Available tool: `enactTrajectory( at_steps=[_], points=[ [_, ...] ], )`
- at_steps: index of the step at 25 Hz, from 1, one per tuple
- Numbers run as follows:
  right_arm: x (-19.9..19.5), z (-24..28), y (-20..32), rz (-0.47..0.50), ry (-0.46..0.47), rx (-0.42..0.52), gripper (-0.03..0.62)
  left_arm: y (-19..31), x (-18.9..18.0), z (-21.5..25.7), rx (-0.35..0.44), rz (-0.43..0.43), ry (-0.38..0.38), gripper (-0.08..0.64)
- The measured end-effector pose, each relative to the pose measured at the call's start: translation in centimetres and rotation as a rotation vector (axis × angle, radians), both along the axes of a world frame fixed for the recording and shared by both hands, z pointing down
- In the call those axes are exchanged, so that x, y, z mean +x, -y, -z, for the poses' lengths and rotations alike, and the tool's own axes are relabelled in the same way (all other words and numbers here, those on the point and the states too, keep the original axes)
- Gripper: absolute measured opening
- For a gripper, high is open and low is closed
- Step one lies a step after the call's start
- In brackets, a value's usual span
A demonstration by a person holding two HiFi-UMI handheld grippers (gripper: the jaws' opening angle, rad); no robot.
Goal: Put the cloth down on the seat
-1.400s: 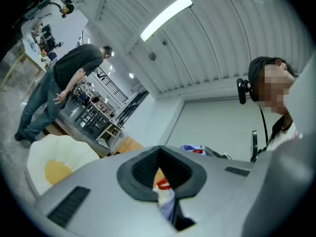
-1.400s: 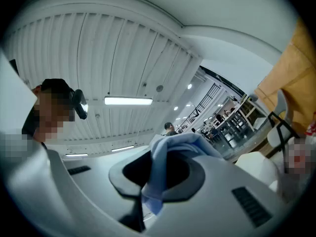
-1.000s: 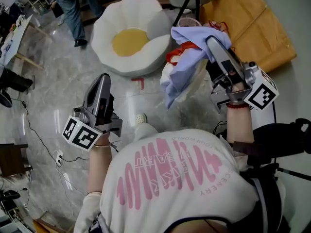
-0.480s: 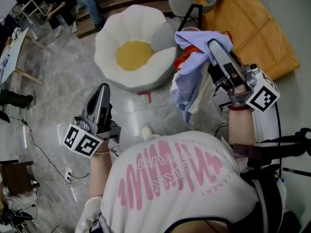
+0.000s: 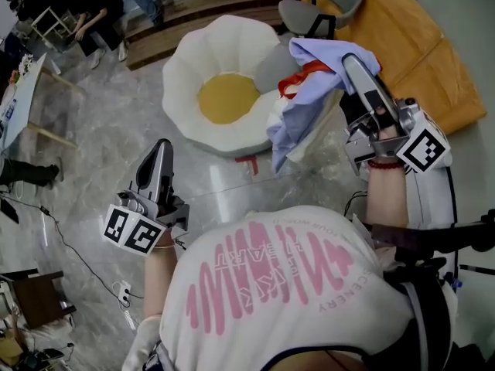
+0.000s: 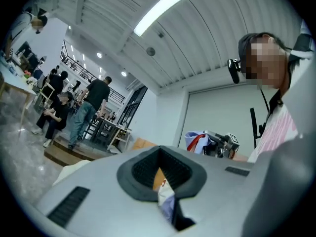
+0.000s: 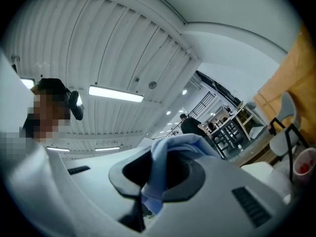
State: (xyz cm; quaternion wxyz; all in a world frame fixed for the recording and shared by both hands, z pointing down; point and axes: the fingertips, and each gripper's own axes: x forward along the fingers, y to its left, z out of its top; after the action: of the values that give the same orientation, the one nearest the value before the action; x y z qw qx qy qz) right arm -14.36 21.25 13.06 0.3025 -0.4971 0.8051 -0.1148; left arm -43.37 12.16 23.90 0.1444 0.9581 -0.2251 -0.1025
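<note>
Since a second ago the right gripper (image 5: 353, 60) has carried its load closer to the seat; the bundle now overlaps the seat's right-hand petal instead of hanging short of it.

Condition, near to far:
- Left gripper (image 5: 161, 148): jaws closed on nothing, held low, well short of the seat on its near-left side.
- Right gripper: clenched on the pale blue fabric cloth (image 5: 311, 93), raised at the seat's right edge. A red strap (image 5: 300, 77) shows in the folds, and the tail of the cloth hangs down past the seat's near-right rim.
- White flower-shaped cushioned seat (image 5: 192, 59) with yellow centre: nothing lies on the yellow centre.
- Grey shell chair (image 5: 325, 10): beyond the seat, to its far right.

Risks, as judged:
- If released here, most of the cloth would likely slide off the rim to the floor, since it hangs at the edge and not over the centre.
- The strap could snag on the jaws and drag the cloth back.

Count: two grippers, one seat, one chair, one cloth bundle; whether it holds more than one piece I cannot tell.
</note>
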Motion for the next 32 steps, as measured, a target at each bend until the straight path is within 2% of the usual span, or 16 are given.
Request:
enactTrajectory(
  at_steps=[7, 15, 23, 32],
  points=[
    [1.0, -1.0, -0.2, -0.018, 0.019, 0.027, 0.049, -0.6, 0.6, -1.7, 0.014, 0.003, 0.019, 0.009],
    [1.2, -1.3, 0.2, 0.005, 0.006, 0.05, 0.049, -1.9, 0.7, -3.5, 0.011, 0.027, 0.03, 0.009],
    [2.1, -0.8, -0.2, 0.024, 0.053, 0.159, 0.05, -2.4, -0.9, -3.9, 0.056, 0.103, 0.008, 0.009],
    [3.0, -1.0, -0.3, 0.037, 0.053, 0.209, 0.049, -3.0, -2.1, -4.8, 0.058, 0.156, 0.028, 0.009]
  ],
)
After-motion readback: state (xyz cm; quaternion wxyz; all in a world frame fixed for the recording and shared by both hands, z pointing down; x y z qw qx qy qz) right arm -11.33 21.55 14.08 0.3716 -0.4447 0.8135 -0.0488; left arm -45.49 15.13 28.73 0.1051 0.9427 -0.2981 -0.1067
